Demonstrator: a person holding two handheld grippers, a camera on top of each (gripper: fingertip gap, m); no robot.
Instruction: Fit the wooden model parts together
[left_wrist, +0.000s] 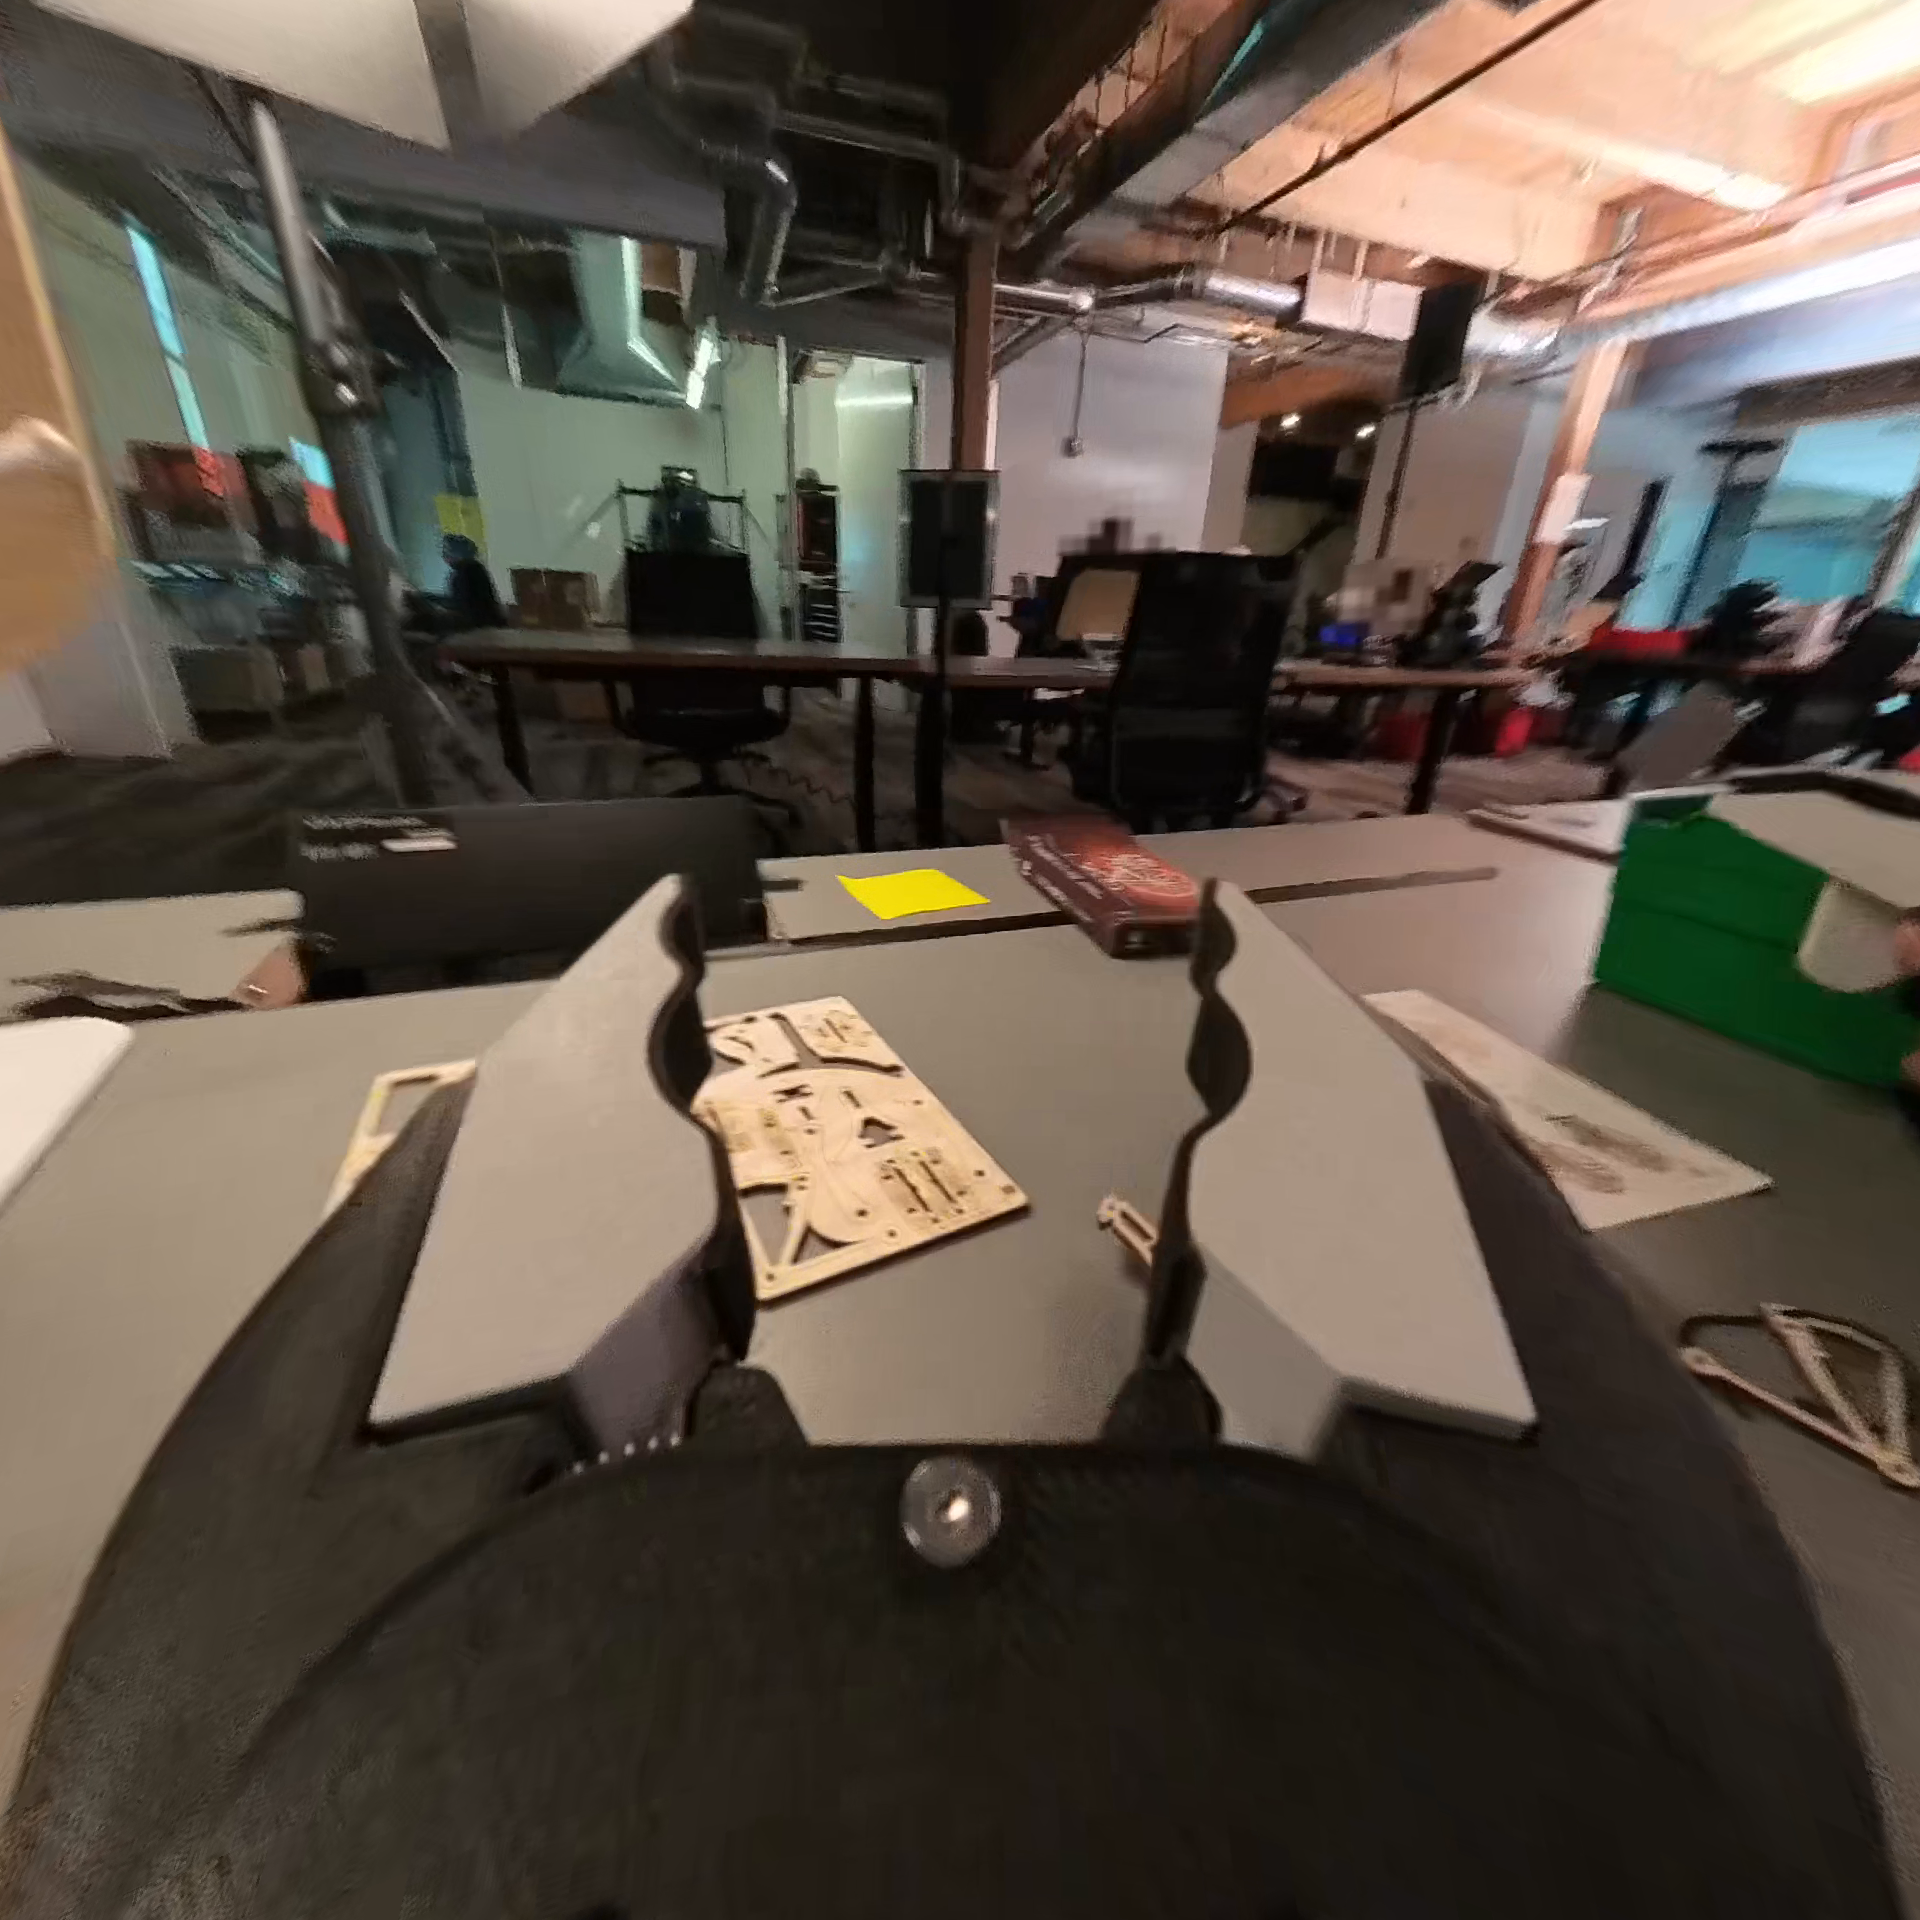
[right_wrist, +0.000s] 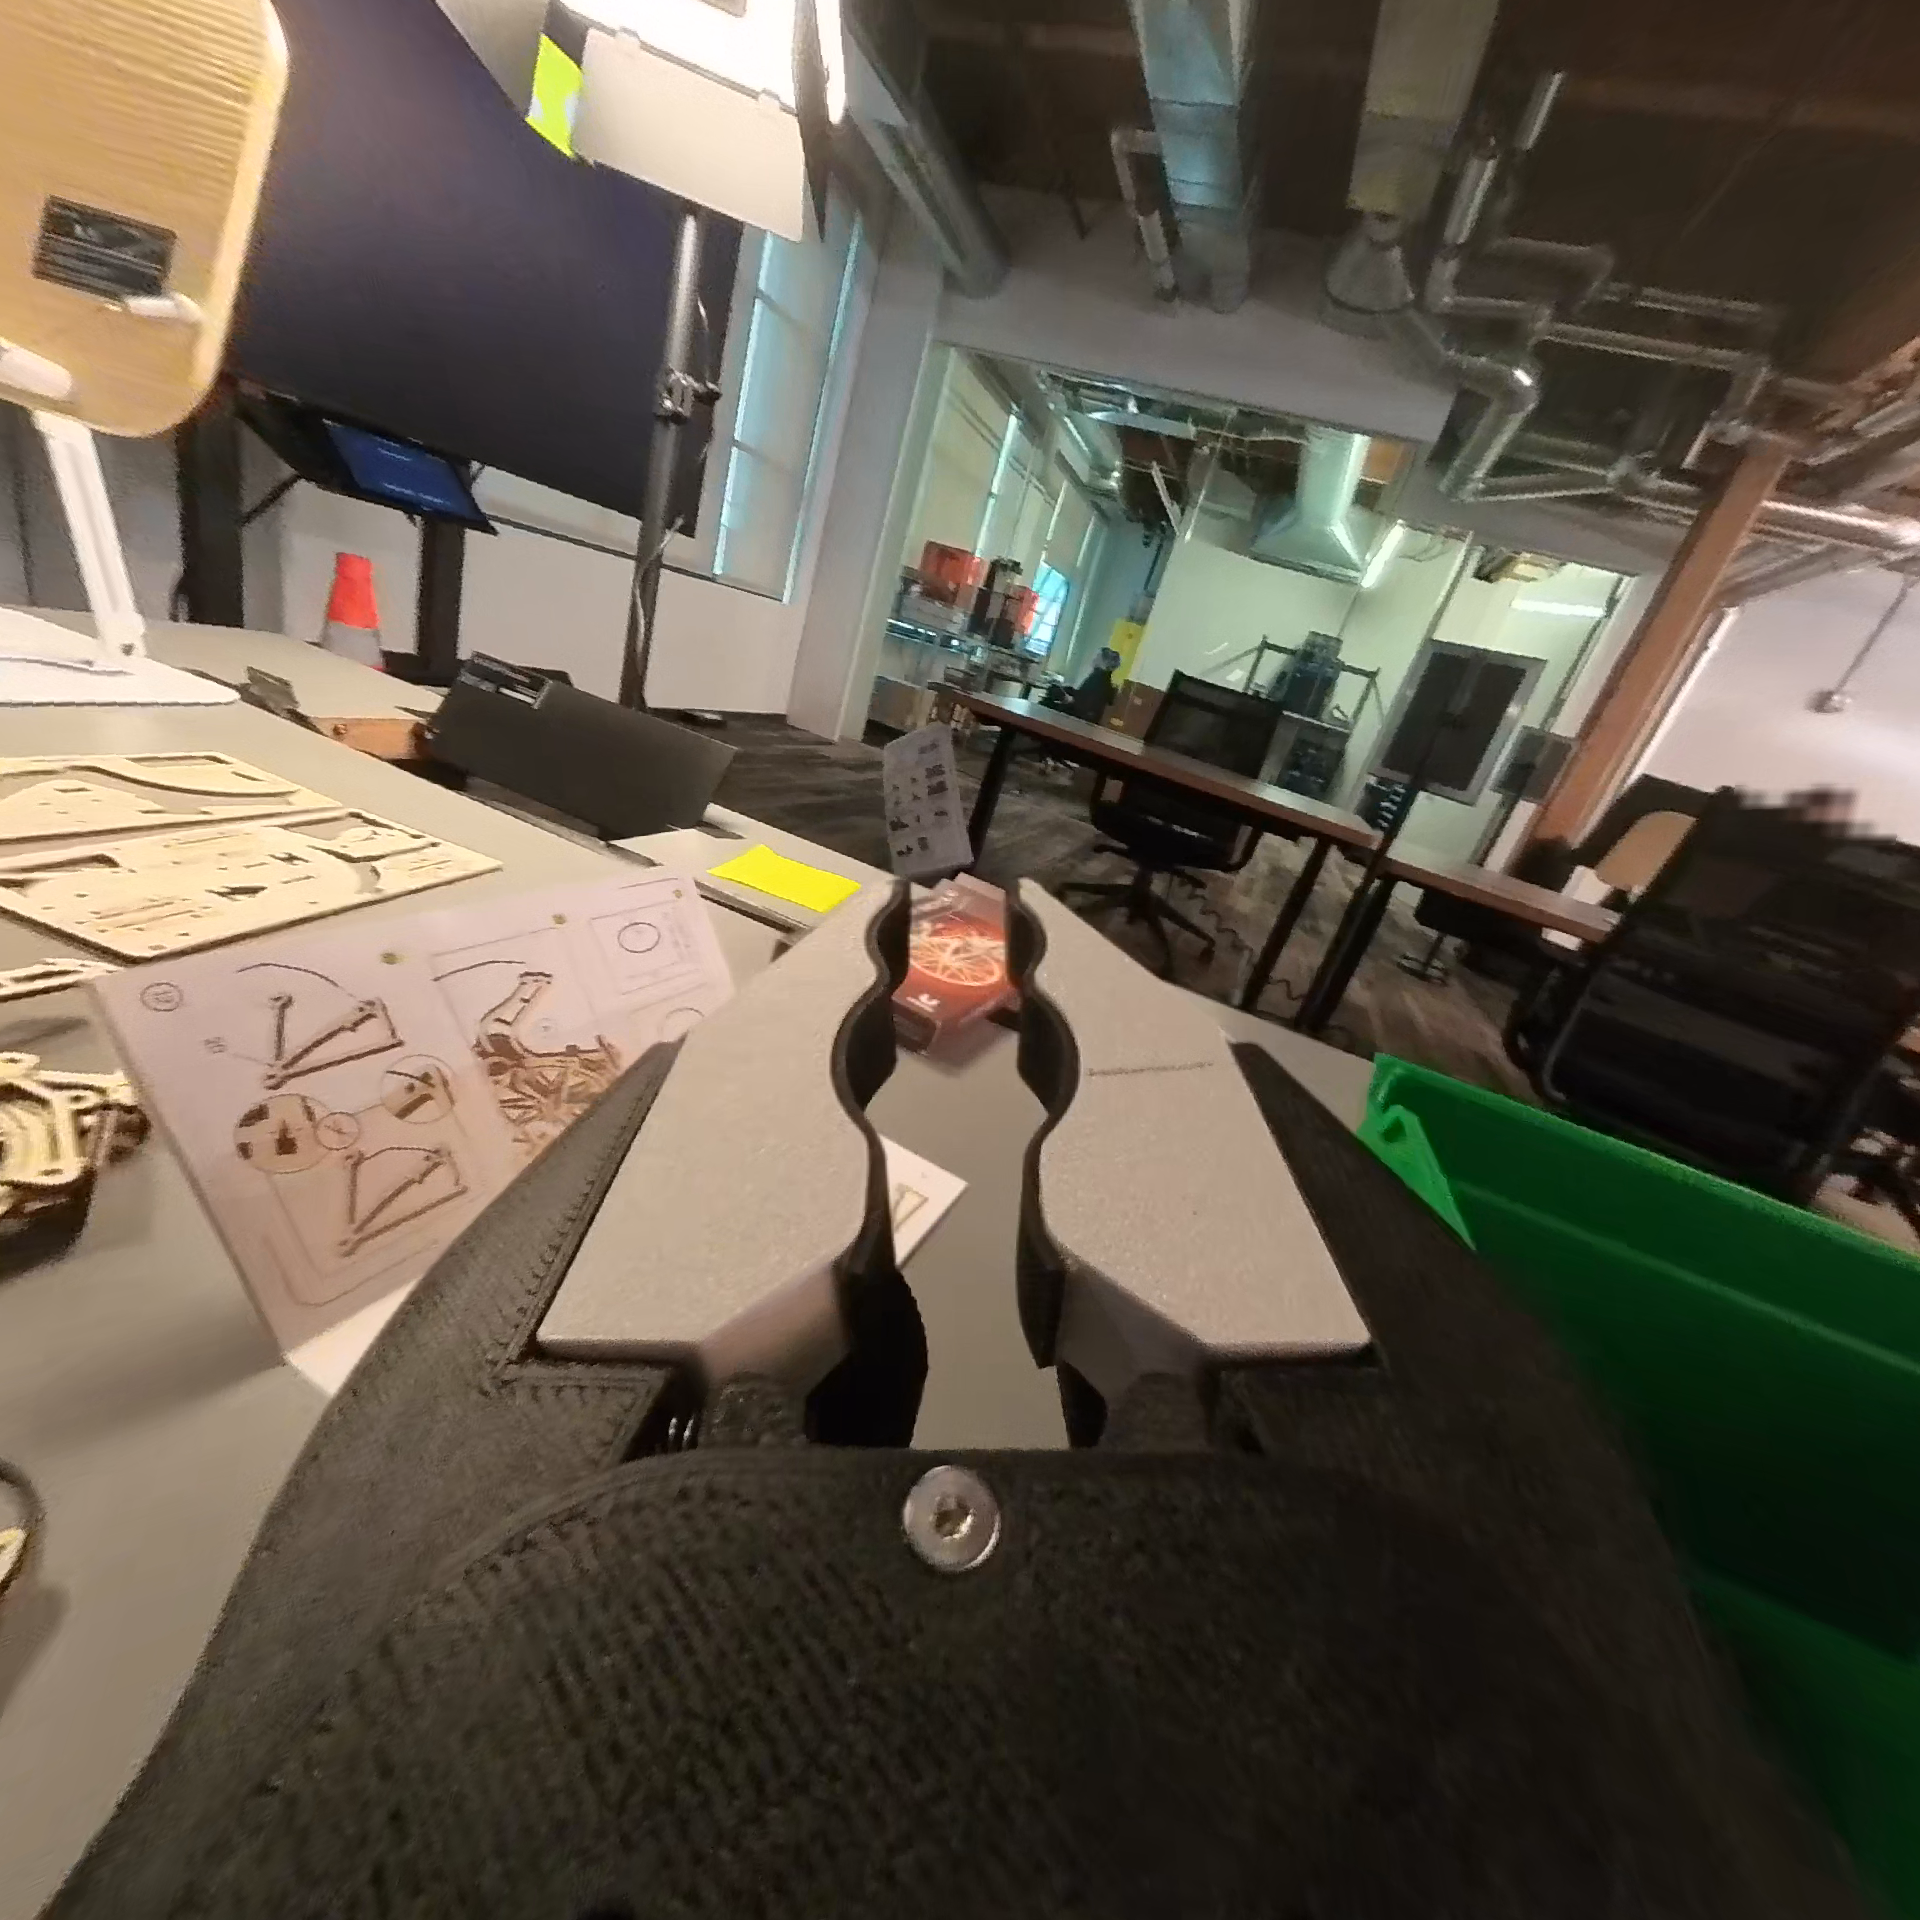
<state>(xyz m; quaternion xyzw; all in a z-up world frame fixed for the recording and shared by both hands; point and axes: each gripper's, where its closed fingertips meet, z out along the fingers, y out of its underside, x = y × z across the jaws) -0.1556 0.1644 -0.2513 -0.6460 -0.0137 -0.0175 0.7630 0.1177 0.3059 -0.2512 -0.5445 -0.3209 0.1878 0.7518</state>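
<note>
**Both grippers above the grey table, neither holding a part**

Left gripper (left_wrist: 940, 914): the two grey fingers stand wide apart with nothing between them. Through the gap, a wooden parts sheet (left_wrist: 868, 1138) lies flat on the grey table (left_wrist: 208, 1195), its near-left edge hidden behind the left finger. A small loose wooden piece (left_wrist: 1127, 1226) lies on the table just beside the inner edge of the right finger. A further cut-out wooden frame (left_wrist: 1813, 1382) lies at the near right. A second pale sheet edge (left_wrist: 390, 1117) shows to the left of the left finger.

Right gripper (right_wrist: 956, 904): the fingers are drawn close, a narrow gap remaining between the tips; nothing is gripped. Directly past the tips, a dark red box (right_wrist: 951, 987) lies on the table. To the left, an instruction sheet (right_wrist: 416, 1070) with line drawings lies flat, its near-right corner passing under the left finger. Farther left, two large wooden sheets (right_wrist: 239, 873) lie side by side, and part of an assembled wooden piece (right_wrist: 52, 1132) shows at the left edge.

Surroundings: a yellow sticky note (right_wrist: 784, 873) lies on the far part of the table. A green bin (right_wrist: 1662, 1299) stands at the right, just beside the right gripper. In the left wrist view the same green bin (left_wrist: 1725, 966) stands at the far right
</note>
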